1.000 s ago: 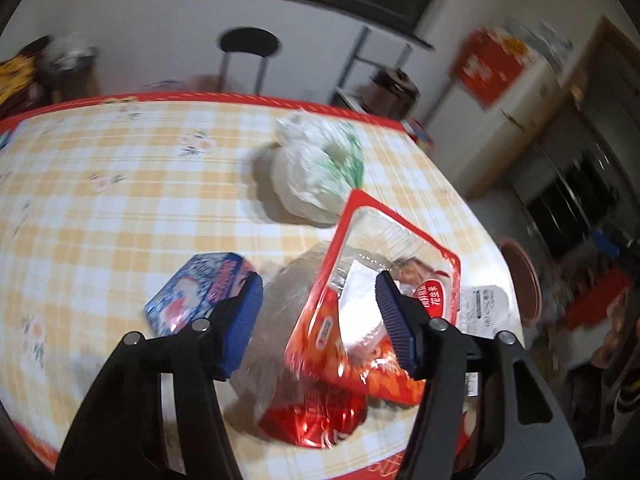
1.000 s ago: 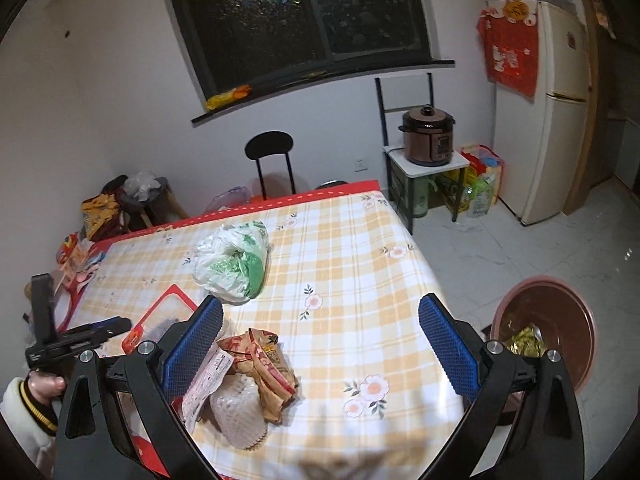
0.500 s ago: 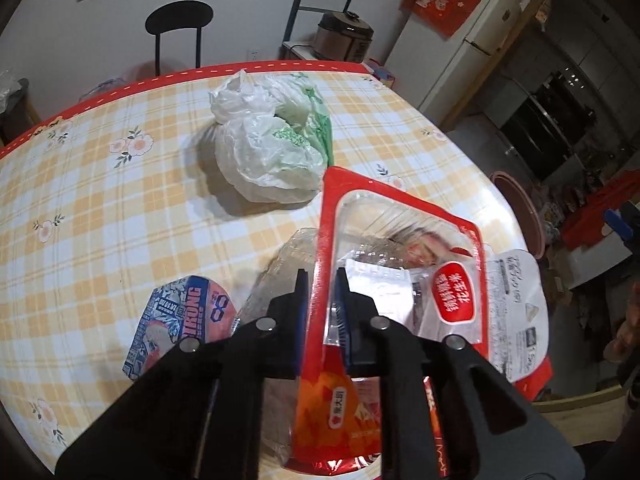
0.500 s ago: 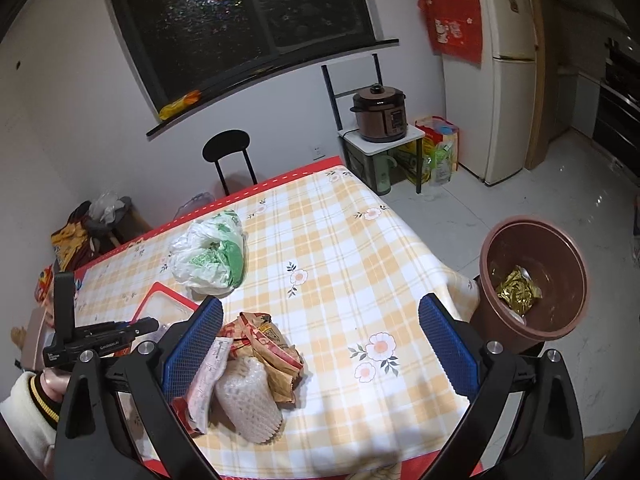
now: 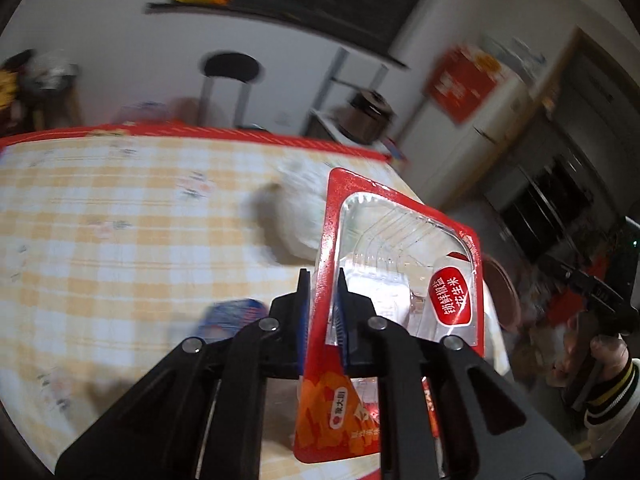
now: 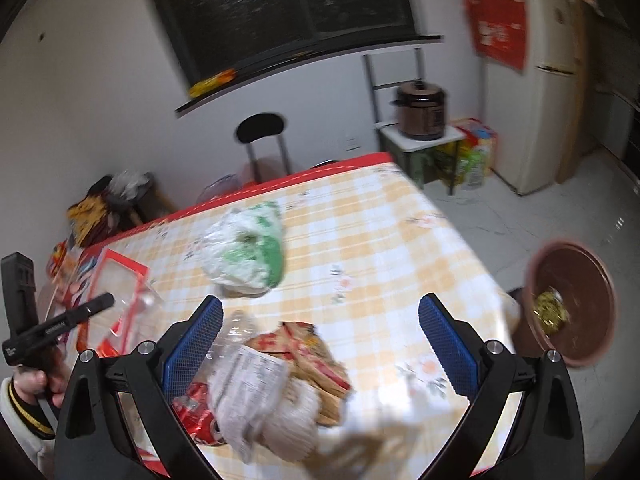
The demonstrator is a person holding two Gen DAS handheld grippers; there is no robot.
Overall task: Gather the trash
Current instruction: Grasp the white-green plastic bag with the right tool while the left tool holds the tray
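My left gripper (image 5: 323,280) is shut on the left rim of a red-edged clear plastic food tray (image 5: 400,260), which hangs tilted above the checked table (image 5: 120,220). The right wrist view shows the same tray (image 6: 120,280) raised at the left. My right gripper (image 6: 320,320) is open over a trash pile near the table's front edge. In the pile are a brown wrapper (image 6: 312,352), white printed paper (image 6: 244,376), a white foam net (image 6: 292,416), a clear bottle (image 6: 236,328) and a red wrapper (image 6: 196,408). Nothing sits between its pads.
A white and green plastic bag (image 6: 248,256) lies mid-table. A blue packet (image 5: 232,312) lies left of the held tray. A brown bin (image 6: 576,308) with a gold wrapper inside stands on the floor to the right. A black chair (image 6: 260,128) stands behind the table.
My left gripper closed on the tray's rim and lifted it off the pile. My right gripper shifted lower and nearer the pile, still open.
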